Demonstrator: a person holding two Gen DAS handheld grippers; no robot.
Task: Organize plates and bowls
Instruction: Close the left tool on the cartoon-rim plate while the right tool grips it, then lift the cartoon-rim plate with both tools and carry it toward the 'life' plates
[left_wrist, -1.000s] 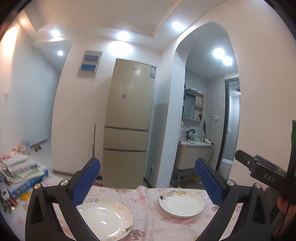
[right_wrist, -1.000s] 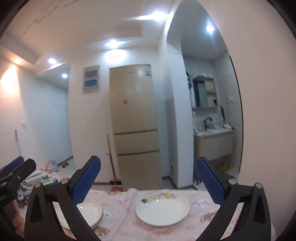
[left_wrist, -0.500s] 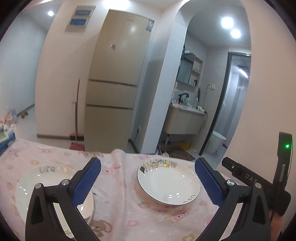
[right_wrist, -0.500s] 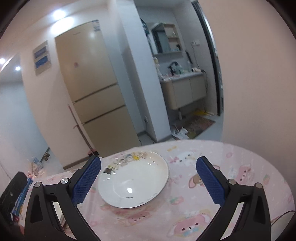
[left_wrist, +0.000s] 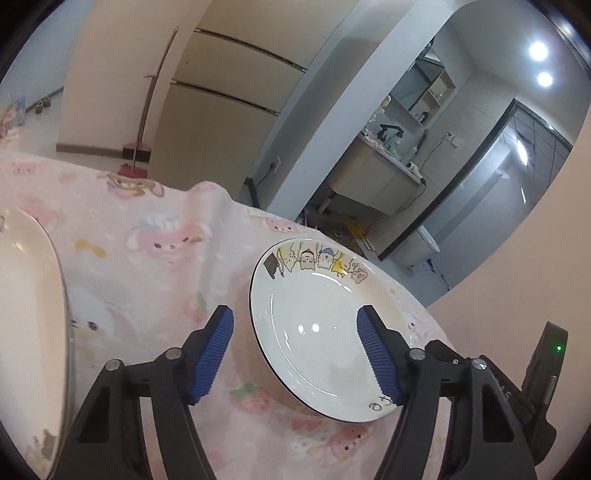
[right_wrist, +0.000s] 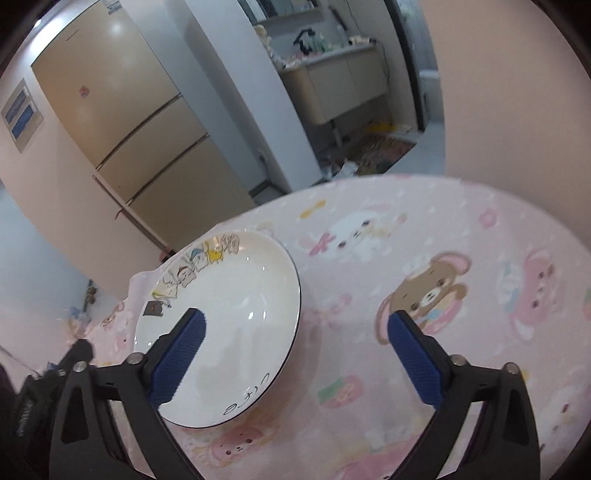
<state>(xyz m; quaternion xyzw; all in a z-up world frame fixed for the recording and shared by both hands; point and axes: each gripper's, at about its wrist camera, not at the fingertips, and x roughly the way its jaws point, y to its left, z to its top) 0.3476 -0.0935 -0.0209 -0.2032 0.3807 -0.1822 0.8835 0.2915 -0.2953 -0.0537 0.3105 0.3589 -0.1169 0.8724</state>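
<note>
Both tongs have dipped from room-level toward the cartoon-rimmed plate (left_wrist: 317, 339) on the pink-clothed counter (left_wrist: 147, 258) — left tongs (left_wrist: 295, 354) and right tongs (right_wrist: 295, 354) apart, straddling opposite rims; a grasp looks imminent.

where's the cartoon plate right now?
The cartoon plate lies on the pink tablecloth near the table's far edge, framed by the open left gripper; in the right wrist view it sits left of centre.

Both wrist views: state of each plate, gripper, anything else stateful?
cartoon plate: upright on the tablecloth, empty, ungripped
second plate: on the cloth at left, cropped
left gripper: open, straddling cartoon plate's left rim
right gripper: open, straddling its right rim
fridge: doors shut
</note>
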